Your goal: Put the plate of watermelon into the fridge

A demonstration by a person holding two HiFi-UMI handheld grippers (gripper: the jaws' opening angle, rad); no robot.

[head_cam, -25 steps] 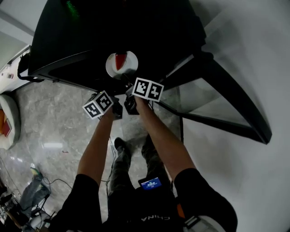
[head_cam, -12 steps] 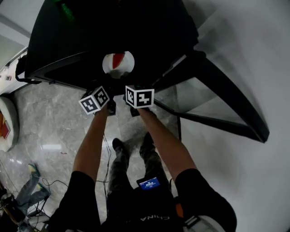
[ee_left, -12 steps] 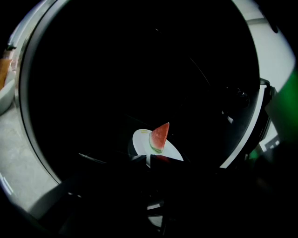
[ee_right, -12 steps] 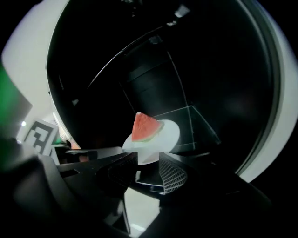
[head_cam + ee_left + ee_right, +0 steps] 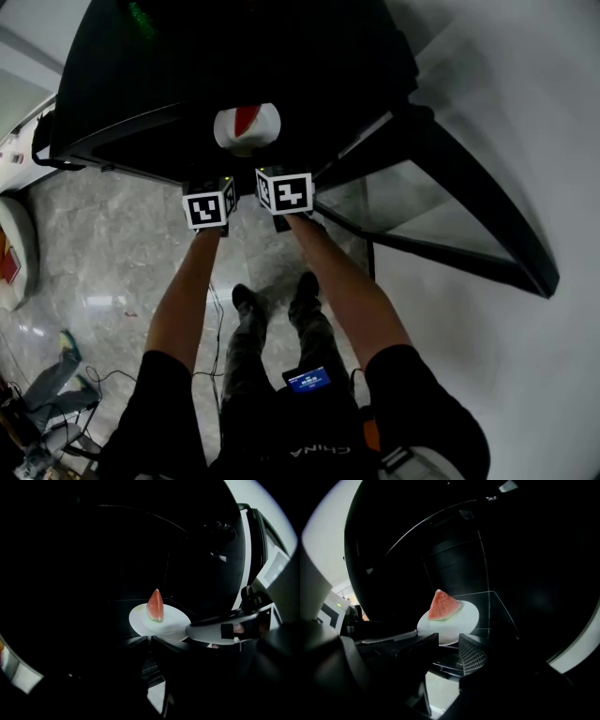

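Head view: a second ago the right gripper (image 5: 273, 167) reached the rim of the round white plate (image 5: 247, 128). Now it and the left gripper (image 5: 221, 178) have drawn back side by side, apart from the plate. The plate sits inside the dark black fridge (image 5: 234, 56) with the red watermelon wedge (image 5: 246, 121) on it. "CHINA" shows on the person's black shirt (image 5: 314, 453), and both gripper cubes bear black-and-white square markers. The floor (image 5: 122, 272) is grey marbled tile, a white wall (image 5: 525, 112) stands to the right, and the glass-paned fridge door (image 5: 441, 216) hangs open.

Left gripper view: the jaws are pressed almost together with nothing between them, and the plate lies just beyond.

Right gripper view: the jaws are spread and empty. The plate rests on a clear glass shelf (image 5: 497, 604).
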